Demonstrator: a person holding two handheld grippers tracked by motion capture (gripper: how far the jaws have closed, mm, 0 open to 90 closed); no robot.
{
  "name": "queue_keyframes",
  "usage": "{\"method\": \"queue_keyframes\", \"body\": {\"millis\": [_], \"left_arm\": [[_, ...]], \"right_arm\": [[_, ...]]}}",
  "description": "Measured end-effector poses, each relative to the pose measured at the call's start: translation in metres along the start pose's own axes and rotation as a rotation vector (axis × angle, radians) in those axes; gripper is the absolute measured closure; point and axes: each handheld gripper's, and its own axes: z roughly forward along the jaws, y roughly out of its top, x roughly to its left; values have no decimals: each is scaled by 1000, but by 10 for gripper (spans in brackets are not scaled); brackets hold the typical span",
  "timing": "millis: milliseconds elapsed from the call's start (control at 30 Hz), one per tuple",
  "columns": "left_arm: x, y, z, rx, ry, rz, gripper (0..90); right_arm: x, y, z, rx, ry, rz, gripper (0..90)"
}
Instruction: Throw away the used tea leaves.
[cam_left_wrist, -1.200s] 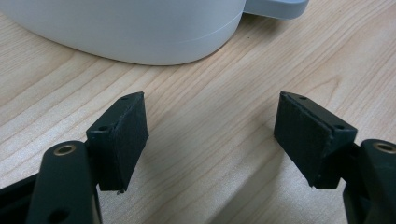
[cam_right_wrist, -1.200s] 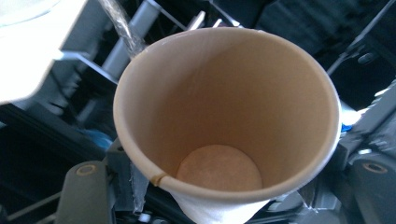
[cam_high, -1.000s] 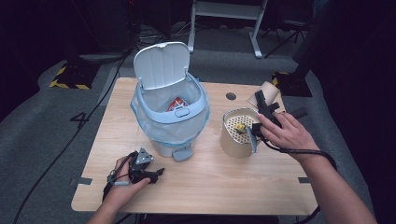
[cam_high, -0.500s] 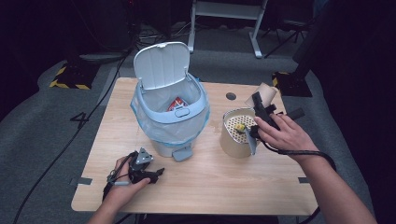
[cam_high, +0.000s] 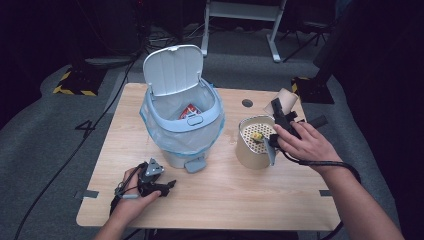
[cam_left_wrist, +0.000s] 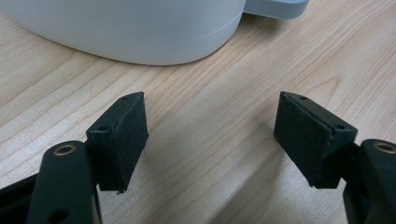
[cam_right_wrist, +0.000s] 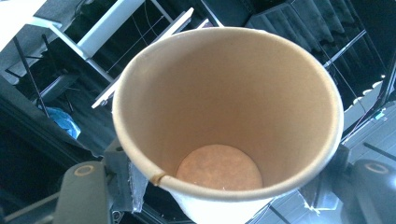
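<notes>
An empty brown paper cup (cam_right_wrist: 224, 116) is clamped between the jaws of my right gripper (cam_right_wrist: 229, 186), its open mouth facing the camera. In the high view the cup (cam_high: 286, 96) is held tilted in the air by my right gripper (cam_high: 279, 109), just beyond a tan canister (cam_high: 252, 156). The canister has a perforated insert, and a small yellow piece (cam_high: 257, 136) lies on it. My left gripper (cam_high: 162, 185) rests on the wooden table (cam_high: 240, 195) in front of the bin. Its jaws stand wide open around nothing (cam_left_wrist: 210, 135).
A pale blue pedal bin (cam_high: 210, 120) stands mid-table with its lid (cam_high: 174, 67) up, a clear bag as liner and a red packet (cam_high: 189, 111) inside. Its white base (cam_left_wrist: 140, 28) lies just beyond the left jaws. A round hole (cam_high: 247, 103) marks the tabletop behind the canister.
My right gripper and the cup have shifted slightly to the left above the canister's far side. The left gripper has not moved.
</notes>
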Motion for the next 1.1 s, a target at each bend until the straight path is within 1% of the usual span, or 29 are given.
{"method": "queue_keyframes", "body": {"millis": [67,133,167,233,267,300,333,367,433,467,500,533,567,600,667,700,733,767,833,867,900,933,967,1000,1033,1067,1100], "left_arm": [[0,0,0,0,0,0,261],[0,0,0,0,0,0,261],[0,0,0,0,0,1,261],[0,0,0,0,0,0,261],[0,0,0,0,0,1,261],[0,0,0,0,1,0,261],[0,0,0,0,0,0,262],[0,0,0,0,0,0,262],[0,0,0,0,0,0,261],[0,0,0,0,0,0,262],[0,0,0,0,-2,-1,261],[0,0,0,0,-2,-1,261],[0,0,0,0,-1,0,261],[0,0,0,1,0,0,259],[0,0,0,1,0,0,259],[0,0,0,-1,1,-1,259],[1,0,0,-1,-2,3,258],[2,0,0,1,-4,9,258],[3,0,-1,0,-5,8,258],[3,-1,-1,0,-4,7,258],[3,-1,-1,0,-4,7,258],[4,-1,-1,-1,-4,9,258],[4,-1,-1,-1,-4,9,258],[3,-1,-1,0,-3,10,258],[3,-1,-1,0,-3,10,258],[4,-1,-1,2,-3,11,258],[4,-1,-1,2,-2,11,258]], "right_arm": [[0,0,0,1,-2,6,308],[0,0,0,1,-5,-5,308],[0,2,0,-11,0,-1,307],[0,2,0,-14,7,1,306],[0,2,1,-23,17,28,304],[0,0,2,-36,41,79,302],[0,-7,6,-66,112,252,301],[0,-7,6,-66,112,252,301],[0,-15,10,-92,191,428,300],[1,-19,11,-101,225,506,300],[0,-22,13,-110,261,573,299],[-1,-29,15,-134,317,704,298],[-1,-29,15,-134,317,704,298],[-2,-37,19,-172,373,843,297],[-1,-44,21,-193,422,1001,295],[-1,-44,21,-193,422,1001,295],[1,-51,23,-229,476,1178,295],[3,-54,24,-250,502,1257,295],[6,-58,26,-272,549,1383,296],[8,-61,27,-290,572,1439,296],[8,-61,27,-290,572,1439,296],[11,-65,30,-325,623,1567,296],[11,-65,30,-325,623,1567,296],[14,-69,32,-349,671,1686,295],[14,-69,32,-349,671,1686,295],[16,-72,34,-372,702,1771,295],[18,-74,34,-387,720,1806,295]]}}
